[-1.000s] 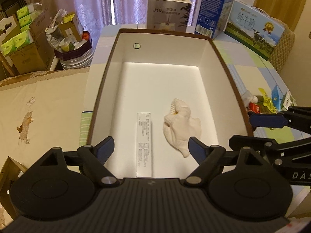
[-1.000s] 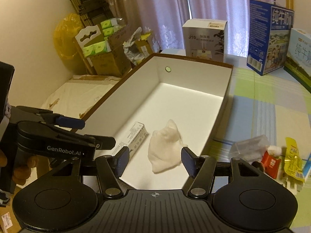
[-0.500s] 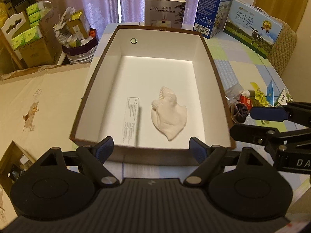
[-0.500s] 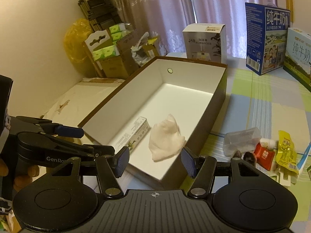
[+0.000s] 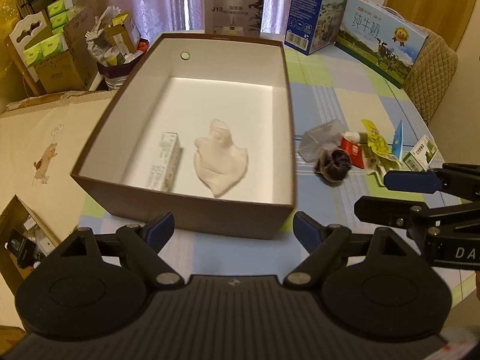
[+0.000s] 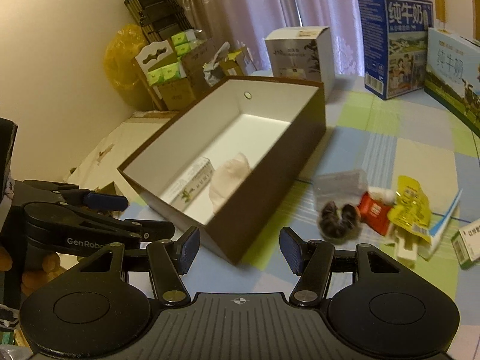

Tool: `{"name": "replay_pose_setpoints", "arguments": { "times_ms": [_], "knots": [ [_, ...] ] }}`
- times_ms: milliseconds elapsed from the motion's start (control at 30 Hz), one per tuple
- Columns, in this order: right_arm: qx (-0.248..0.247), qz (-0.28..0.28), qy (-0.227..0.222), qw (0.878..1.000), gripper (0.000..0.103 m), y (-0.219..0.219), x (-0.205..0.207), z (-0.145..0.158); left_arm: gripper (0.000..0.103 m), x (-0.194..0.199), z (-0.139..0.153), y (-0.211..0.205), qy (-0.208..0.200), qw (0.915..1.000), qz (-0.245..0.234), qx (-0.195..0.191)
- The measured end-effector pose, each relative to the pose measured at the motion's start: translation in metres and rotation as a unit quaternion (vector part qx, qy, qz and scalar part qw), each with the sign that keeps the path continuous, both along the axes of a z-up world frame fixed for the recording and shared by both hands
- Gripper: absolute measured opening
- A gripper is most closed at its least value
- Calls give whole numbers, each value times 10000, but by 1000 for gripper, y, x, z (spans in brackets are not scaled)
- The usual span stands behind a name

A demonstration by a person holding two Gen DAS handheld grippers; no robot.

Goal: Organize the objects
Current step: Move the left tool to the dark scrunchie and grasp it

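A brown box [image 5: 210, 210] with a white inside stands on the table; it also shows in the right wrist view [image 6: 270, 180]. In it lie a long white carton [image 5: 165, 162] and a white cloth [image 5: 220, 159]. To its right is a pile: a clear plastic case [image 5: 322, 139], a dark scrunchie [image 5: 334, 165], a red packet [image 5: 355, 150], a yellow sachet [image 5: 376, 144] and a small green-white box [image 5: 420, 153]. My left gripper [image 5: 232, 231] is open and empty before the box's near wall. My right gripper [image 6: 240, 247] is open and empty near the box's corner.
Milk cartons [image 5: 381, 36] and a white appliance box [image 5: 232, 12] stand at the table's back. Boxes of tissue packs [image 5: 51, 51] and a bin of clutter [image 5: 117, 48] stand left of the table. A cream surface [image 5: 39, 150] lies below on the left.
Both grippers have pulled back from over the box toward me, still open. The box's near wall and the pile of items to the right have come into view.
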State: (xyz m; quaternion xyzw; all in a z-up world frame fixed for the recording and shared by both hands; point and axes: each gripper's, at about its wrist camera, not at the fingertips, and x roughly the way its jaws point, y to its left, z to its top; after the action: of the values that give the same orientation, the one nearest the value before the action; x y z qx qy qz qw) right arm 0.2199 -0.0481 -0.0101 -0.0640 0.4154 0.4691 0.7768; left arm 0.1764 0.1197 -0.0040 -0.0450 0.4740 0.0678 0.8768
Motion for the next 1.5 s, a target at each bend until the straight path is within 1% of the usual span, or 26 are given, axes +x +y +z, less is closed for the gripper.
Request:
{"name": "replay_pose_setpoints", "arguments": {
  "times_ms": [100,267,400,533,733,900,1067,1167,1400,1500],
  "knots": [
    [-76,-97,112,9999,56,-15,8,-4,84,0,-2,-12,37,10000,18,-26],
    [-314,-457,324,9979,56,-43,22,-12,84,1,-10,-38,172,9998,-46,-95],
    [-267,-706,524,9958,56,-73,35,-17,84,5,-18,-58,314,9993,-140,-177],
    [-239,-1017,644,9924,56,-101,47,-21,84,15,-24,-84,371,9984,-371,-192],
    [-187,-1646,689,9838,57,-145,64,-28,85,33,-32,-115,316,9977,-567,-170],
    [-260,-2068,843,9744,58,-178,77,-38,85,47,-42,-133,277,9977,-610,-90],
    [-496,-2276,913,9682,59,-198,89,-47,85,63,-54,-145,310,9977,-593,-88],
    [-594,-2361,950,9652,59,-206,98,-52,85,73,-61,-152,317,9977,-594,-22],
    [-802,-2583,846,9590,59,-217,122,-61,84,96,-77,-157,252,9979,-586,68],
    [-817,-2678,849,9562,59,-222,130,-64,84,107,-81,-157,222,9982,-551,111]
  ]
}}
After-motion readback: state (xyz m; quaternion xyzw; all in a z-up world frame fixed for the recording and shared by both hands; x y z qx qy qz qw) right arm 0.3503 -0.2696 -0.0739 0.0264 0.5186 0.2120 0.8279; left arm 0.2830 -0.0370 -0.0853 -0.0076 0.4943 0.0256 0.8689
